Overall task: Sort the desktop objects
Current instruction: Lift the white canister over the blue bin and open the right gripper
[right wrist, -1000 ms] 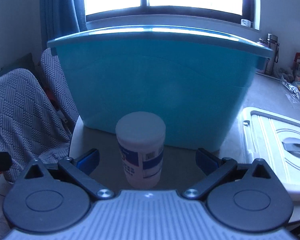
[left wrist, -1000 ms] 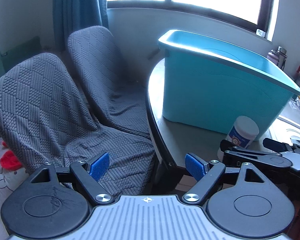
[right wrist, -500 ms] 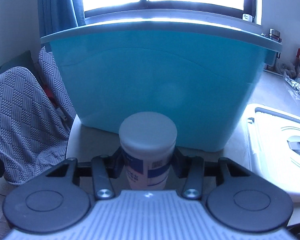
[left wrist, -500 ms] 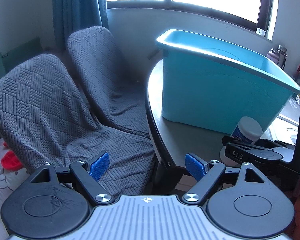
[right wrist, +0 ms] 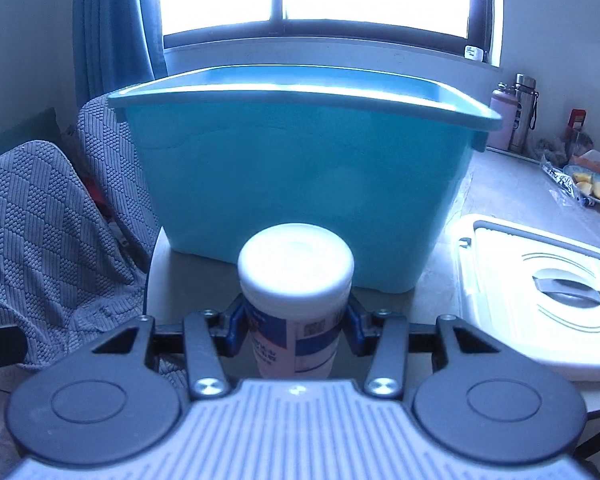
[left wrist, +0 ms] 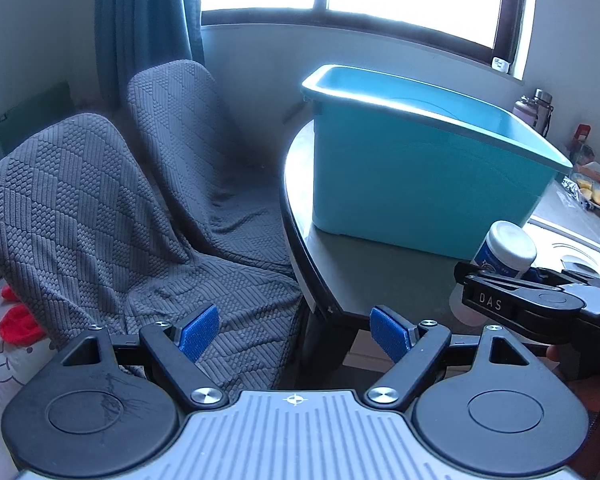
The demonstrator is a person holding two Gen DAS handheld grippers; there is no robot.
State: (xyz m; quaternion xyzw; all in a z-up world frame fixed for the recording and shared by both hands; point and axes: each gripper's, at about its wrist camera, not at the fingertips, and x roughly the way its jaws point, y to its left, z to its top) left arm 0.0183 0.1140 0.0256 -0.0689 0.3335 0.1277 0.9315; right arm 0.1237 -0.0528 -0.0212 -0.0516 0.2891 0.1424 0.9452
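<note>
White-lidded jar (right wrist: 295, 300) sits pinched between the right gripper (right wrist: 296, 326) pads, before the teal bin (right wrist: 300, 184) on the bench (right wrist: 500, 184). Only the left view shows the left gripper (left wrist: 296, 330) spread, empty, over grey-covered chairs (left wrist: 100, 208).

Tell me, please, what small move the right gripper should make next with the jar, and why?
Probably lift the jar straight up. The right gripper is shut on it, pads on both sides below the lid, so the grasp looks done. The bin stands right behind, its rim well above the jar, so height is needed before moving forward. The left gripper is open and empty.
</note>
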